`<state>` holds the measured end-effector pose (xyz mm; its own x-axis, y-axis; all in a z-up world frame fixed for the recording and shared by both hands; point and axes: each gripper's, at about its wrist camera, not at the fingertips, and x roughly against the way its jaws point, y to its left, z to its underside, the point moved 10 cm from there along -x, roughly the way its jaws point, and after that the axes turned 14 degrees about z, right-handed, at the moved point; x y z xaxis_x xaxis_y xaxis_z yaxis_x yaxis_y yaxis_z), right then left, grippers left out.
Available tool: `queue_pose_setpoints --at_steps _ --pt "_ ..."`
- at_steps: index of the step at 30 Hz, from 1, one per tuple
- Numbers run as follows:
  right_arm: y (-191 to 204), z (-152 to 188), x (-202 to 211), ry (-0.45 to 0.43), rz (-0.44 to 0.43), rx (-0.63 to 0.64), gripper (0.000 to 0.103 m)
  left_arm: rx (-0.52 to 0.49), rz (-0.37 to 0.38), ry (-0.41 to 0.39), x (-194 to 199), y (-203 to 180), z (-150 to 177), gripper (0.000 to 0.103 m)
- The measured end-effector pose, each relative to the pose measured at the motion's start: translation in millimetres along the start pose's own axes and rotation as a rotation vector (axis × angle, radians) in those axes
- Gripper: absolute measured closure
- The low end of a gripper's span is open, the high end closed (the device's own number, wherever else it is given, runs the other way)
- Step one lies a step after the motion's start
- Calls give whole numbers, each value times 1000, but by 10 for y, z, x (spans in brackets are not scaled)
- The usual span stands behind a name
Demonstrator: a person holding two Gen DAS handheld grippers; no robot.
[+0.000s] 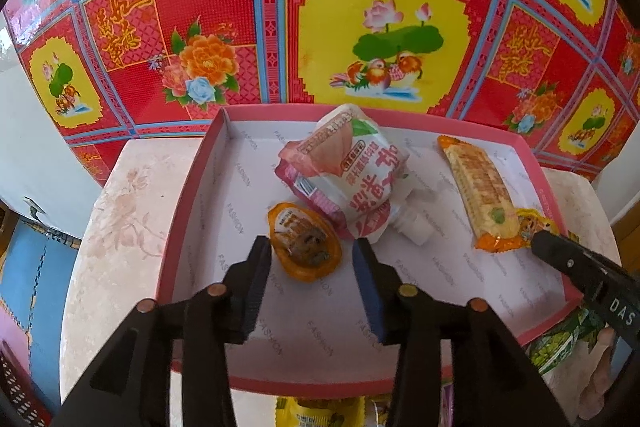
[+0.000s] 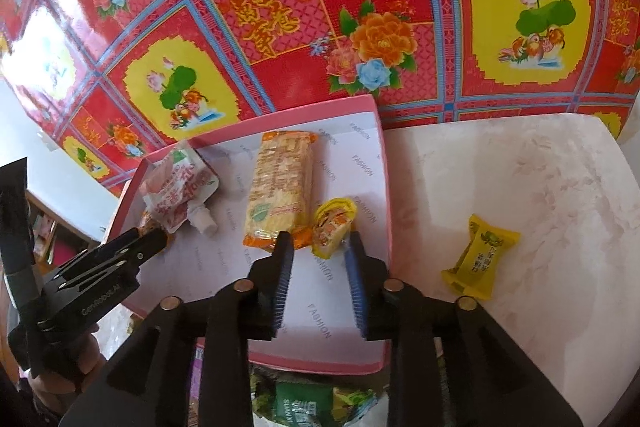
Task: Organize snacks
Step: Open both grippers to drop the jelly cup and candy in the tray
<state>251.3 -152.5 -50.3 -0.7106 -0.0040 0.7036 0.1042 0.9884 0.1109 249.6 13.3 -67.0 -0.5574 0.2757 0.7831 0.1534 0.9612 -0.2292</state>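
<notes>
Both claws hang open over the pink tray [image 1: 188, 183], the left claw [image 1: 312, 259] straddling an orange jelly cup [image 1: 304, 243] and the right claw [image 2: 318, 253] bracketing a small yellow packet [image 2: 332, 225], apparently just released there, while another yellow snack [image 2: 482, 255] waits on the surface [image 2: 520, 167] near its right edge.

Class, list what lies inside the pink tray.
Inside the pink tray: a spouted pouch, a long cracker pack, an orange round snack and a small yellow packet. Anything beneath the pouch is hidden.

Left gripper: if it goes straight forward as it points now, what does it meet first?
Probably the orange snack cup, lying in the pink box just ahead of the open left gripper; depth is uncertain.
</notes>
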Motion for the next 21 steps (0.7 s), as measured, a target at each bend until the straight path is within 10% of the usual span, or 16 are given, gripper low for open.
queue_pose_setpoints --at_steps 21 --pt "93 224 321 -38 0 42 64 25 25 -2 394 -55 153 48"
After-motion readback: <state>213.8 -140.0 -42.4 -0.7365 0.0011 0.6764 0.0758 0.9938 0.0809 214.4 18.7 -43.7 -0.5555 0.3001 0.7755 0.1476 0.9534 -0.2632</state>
